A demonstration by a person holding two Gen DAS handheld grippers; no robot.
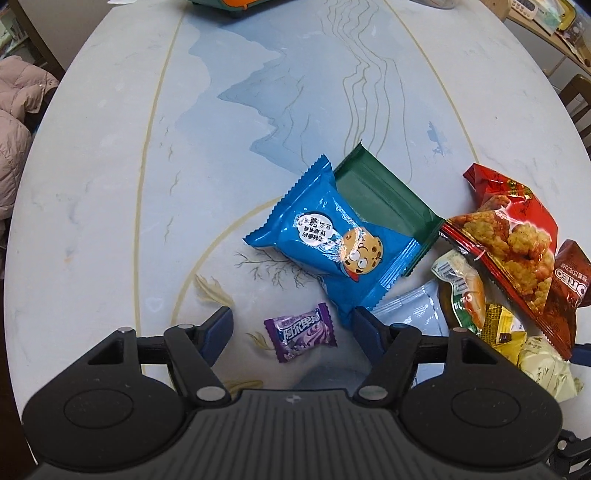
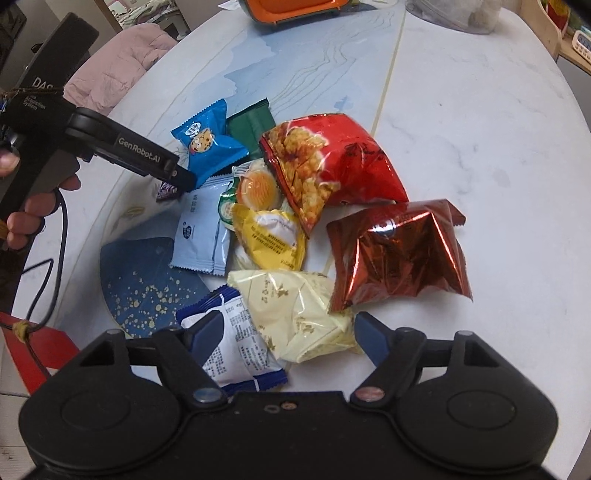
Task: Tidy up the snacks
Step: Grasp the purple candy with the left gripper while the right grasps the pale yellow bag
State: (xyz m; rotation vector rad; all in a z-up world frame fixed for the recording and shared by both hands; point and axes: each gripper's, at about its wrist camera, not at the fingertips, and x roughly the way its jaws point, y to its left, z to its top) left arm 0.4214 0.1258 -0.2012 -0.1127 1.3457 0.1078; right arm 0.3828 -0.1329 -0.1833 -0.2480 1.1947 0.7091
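Observation:
My left gripper [image 1: 291, 325] is open, its fingers either side of a small purple candy [image 1: 300, 331] on the table. Just beyond lie a blue cookie packet [image 1: 332, 240] and a dark green packet [image 1: 380, 195]. The left gripper also shows in the right wrist view [image 2: 177, 177], low over the purple candy [image 2: 166, 192]. My right gripper [image 2: 286, 332] is open above a pale yellow packet [image 2: 299, 314] and a white and blue packet [image 2: 236, 350]. A red snack bag [image 2: 332, 158] and a shiny brown bag [image 2: 399, 254] lie further out.
More snacks sit in the pile: a light blue sachet [image 2: 203, 232], a yellow packet [image 2: 273, 236], an egg-print packet [image 2: 255, 188]. An orange and green container [image 2: 295, 11] stands at the far table edge. A pink coat [image 2: 114, 66] lies at the left.

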